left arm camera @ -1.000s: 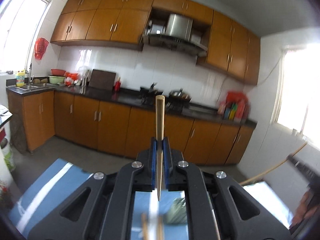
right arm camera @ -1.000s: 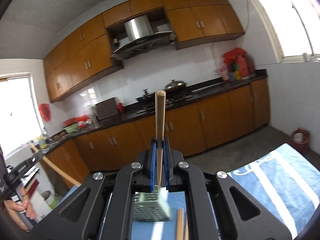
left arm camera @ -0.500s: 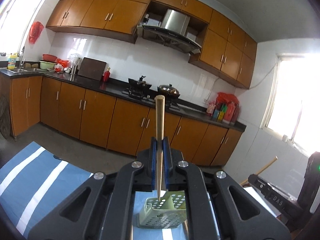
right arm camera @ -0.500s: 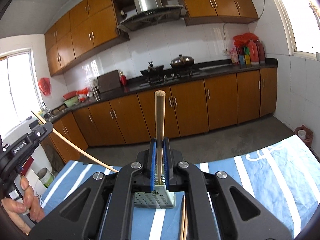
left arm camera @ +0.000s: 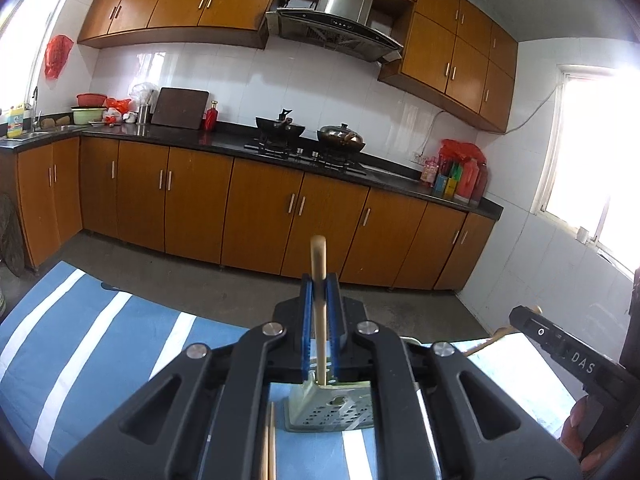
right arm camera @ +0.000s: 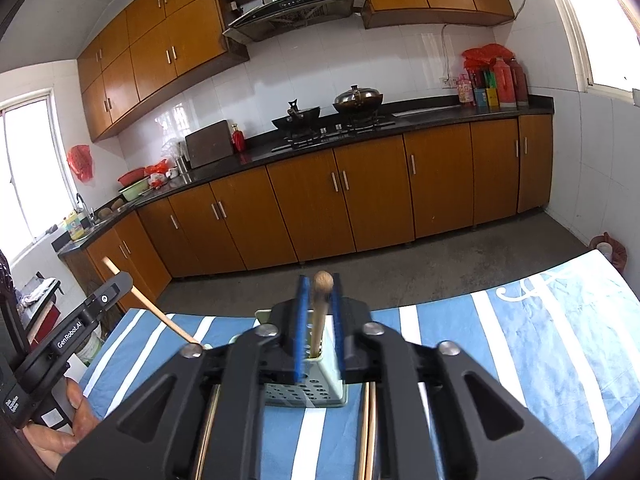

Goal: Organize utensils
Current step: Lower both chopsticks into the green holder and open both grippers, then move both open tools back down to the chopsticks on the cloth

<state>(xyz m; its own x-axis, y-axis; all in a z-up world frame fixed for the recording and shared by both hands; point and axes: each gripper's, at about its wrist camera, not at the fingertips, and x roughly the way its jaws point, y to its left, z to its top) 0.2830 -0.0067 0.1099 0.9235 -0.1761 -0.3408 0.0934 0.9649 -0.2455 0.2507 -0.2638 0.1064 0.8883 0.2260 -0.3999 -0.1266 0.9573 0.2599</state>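
A pale green perforated utensil holder (left arm camera: 332, 412) stands on a blue and white striped cloth (left arm camera: 100, 340); it also shows in the right wrist view (right arm camera: 308, 388). My left gripper (left arm camera: 320, 292) is shut on a wooden chopstick (left arm camera: 319, 312) whose lower end reaches into the holder. My right gripper (right arm camera: 319, 300) has its jaws parted around another wooden chopstick (right arm camera: 319, 320) that stands in the holder, leaning on the left pad. The left gripper's chopstick also shows in the right wrist view (right arm camera: 160, 314).
More chopsticks (right arm camera: 368, 432) lie on the cloth (right arm camera: 520, 340) beside the holder, under my grippers. Beyond the table are a bare floor (right arm camera: 440, 272), wooden cabinets and a counter with a stove (left arm camera: 304, 148).
Both grippers have tilted down and come over the holder. The right jaws have opened and its chopstick has dropped into the holder. The left chopstick has gone down into the holder.
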